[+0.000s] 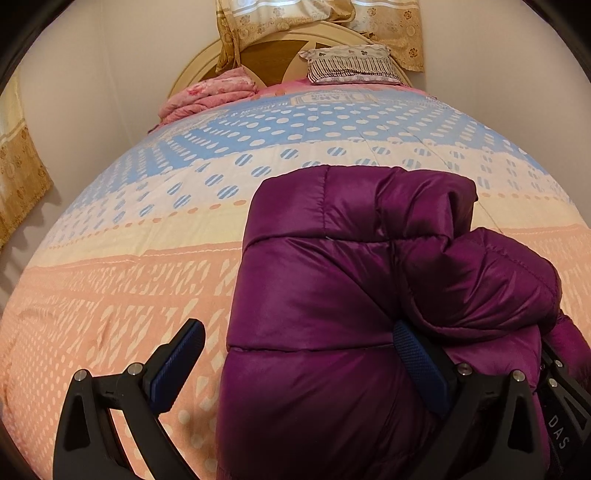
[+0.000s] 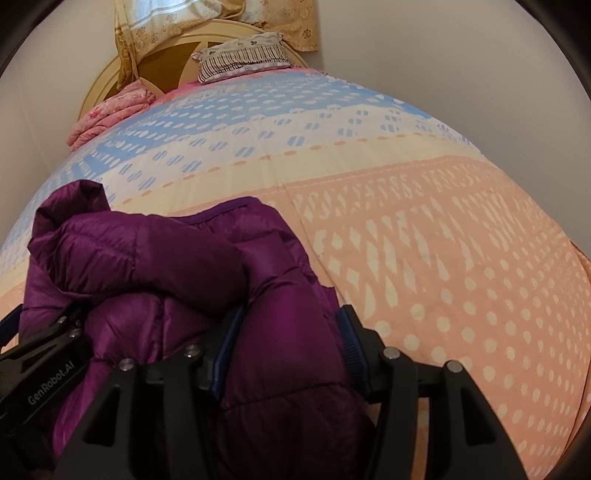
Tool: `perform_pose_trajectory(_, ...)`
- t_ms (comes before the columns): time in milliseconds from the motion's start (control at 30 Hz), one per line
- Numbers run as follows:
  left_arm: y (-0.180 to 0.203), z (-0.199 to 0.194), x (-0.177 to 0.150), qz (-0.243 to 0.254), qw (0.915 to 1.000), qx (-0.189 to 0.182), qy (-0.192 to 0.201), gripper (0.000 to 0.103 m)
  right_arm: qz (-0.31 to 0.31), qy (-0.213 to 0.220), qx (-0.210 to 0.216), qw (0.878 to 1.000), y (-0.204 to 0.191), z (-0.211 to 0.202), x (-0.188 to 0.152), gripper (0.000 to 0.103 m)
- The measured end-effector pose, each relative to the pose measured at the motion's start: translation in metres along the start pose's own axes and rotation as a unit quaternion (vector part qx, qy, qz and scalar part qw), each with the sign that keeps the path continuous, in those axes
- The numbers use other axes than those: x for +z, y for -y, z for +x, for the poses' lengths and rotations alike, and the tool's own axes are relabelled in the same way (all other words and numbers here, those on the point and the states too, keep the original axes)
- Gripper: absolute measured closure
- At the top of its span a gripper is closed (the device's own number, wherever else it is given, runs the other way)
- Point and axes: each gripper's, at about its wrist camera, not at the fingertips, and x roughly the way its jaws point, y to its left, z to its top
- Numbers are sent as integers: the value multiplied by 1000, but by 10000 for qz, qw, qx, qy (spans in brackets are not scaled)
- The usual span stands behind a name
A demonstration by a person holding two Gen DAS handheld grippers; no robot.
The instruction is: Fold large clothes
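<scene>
The purple puffer jacket [image 1: 332,295] lies bundled on the near part of the bed, on the pink stretch of the bedspread [image 1: 110,288], its quilted panels glossy and its upper part heaped in a loose roll toward the right in the left wrist view. In the right wrist view the same jacket [image 2: 177,258] fills the lower left, one thick fold running down between the fingers.

The right gripper [image 2: 291,350] is pinching that fold: both blue pads press into the padding from either side, the jaws standing about half apart around the bulk. The left gripper [image 1: 299,373] is spread wide. Its left finger [image 1: 181,365] stands clear over the bedspread, just beside the jacket's edge, and its right finger lies against the jacket under the rolled part; the pads do not squeeze anything. The two grippers sit close together, each one's black frame showing at the edge of the other's view.

Beyond the jacket the bedspread turns cream, then blue with white dots. At the head of the bed a folded pink blanket [image 1: 210,96] lies on the left and a striped pillow [image 1: 351,64] on the right, against a rounded cream headboard [image 1: 192,66]. Gold flowered curtains [image 1: 399,33] hang behind it.
</scene>
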Motion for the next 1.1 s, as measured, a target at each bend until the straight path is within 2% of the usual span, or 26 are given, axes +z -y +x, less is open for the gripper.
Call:
perform_pose_trajectory(67,-7,-8,0,-35,9998,-169,-41,1,-5,24,69,10000,1,-9,2,47)
perform_pose_trajectory(133,-20,-24,3,-188,9990,-393,108,1,96,424,166,9989,5,-35,5,47)
perform_pose_trajectory(233,-44,-42,21,-630,9959,-334,558,1,152,863,242,9959,3,-59,22,48)
perform_pose_trajectory(267,-50,-40,32,-781,9948,-281,586,1,157,872,269,9957,1,-59,29,53)
perform_pose_trajectory(333,-51,-25,46,-875,9953,-190,362,1,156,728,352,9966,-4,-44,45,63)
perform_pose_trajectory(400,-41,-5,48,-764,9969,-138,132,1,37,519,381,9979,-9,-22,48,66)
perform_pose_trajectory(467,-29,7,40,-569,9983,-33,68,1,-113,216,312,9992,-13,1,40,69)
perform_pose_trajectory(600,-21,7,27,-494,9985,52,239,1,-56,45,403,9992,-7,14,33,69)
perform_pose_trajectory(700,-17,12,26,-390,9990,155,165,1,-89,-98,393,9991,-5,20,33,69)
perform_pose_trajectory(1100,-4,20,23,-148,9992,348,88,1,-281,-122,117,9995,-13,23,29,68)
